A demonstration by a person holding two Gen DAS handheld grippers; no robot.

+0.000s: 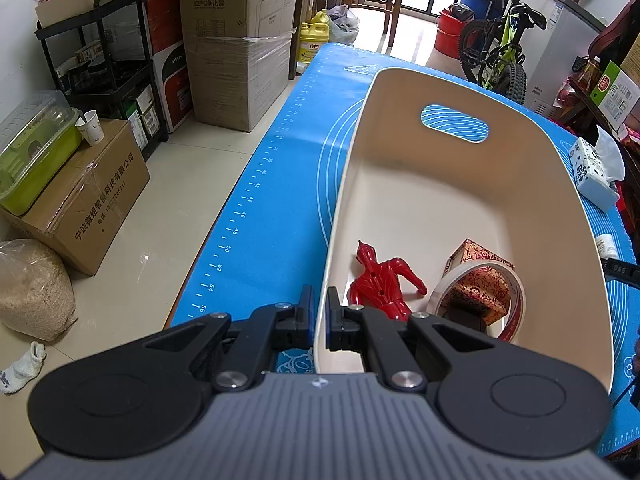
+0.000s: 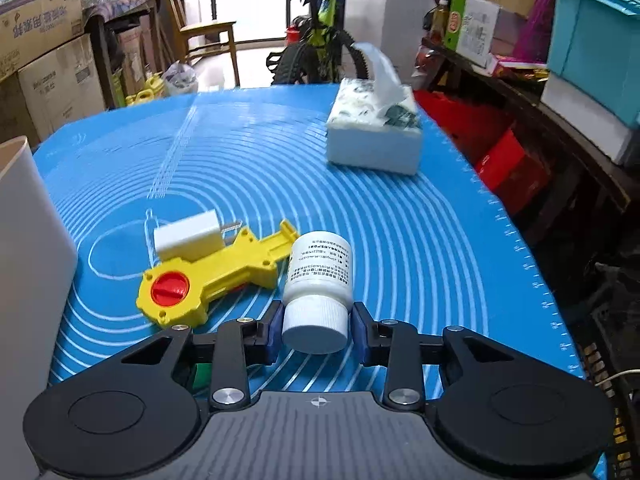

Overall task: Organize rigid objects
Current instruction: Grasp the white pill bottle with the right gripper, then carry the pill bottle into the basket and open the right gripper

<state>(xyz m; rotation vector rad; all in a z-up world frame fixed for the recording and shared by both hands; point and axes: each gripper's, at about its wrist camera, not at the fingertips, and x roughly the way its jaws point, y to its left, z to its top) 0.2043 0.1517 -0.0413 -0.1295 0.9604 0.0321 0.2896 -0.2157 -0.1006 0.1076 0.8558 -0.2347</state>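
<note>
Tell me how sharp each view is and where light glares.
Left wrist view: crisp throughout; strong fisheye bending of the blue mat edge; bright window glare at top. Right wrist view: white bottle sharp, tissue pack and background smeared, window blown out.

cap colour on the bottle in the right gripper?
White, ribbed cap on a white bottle. Clearest in the right wrist view.

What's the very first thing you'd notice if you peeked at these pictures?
Probably the white pill bottle lying on the blue mat, its cap between the right gripper's pads. Just left of it lies a bright yellow toy with a red knob. In the other view, a red figure lies inside the cream bin, whose wall the left gripper pinches.
</note>
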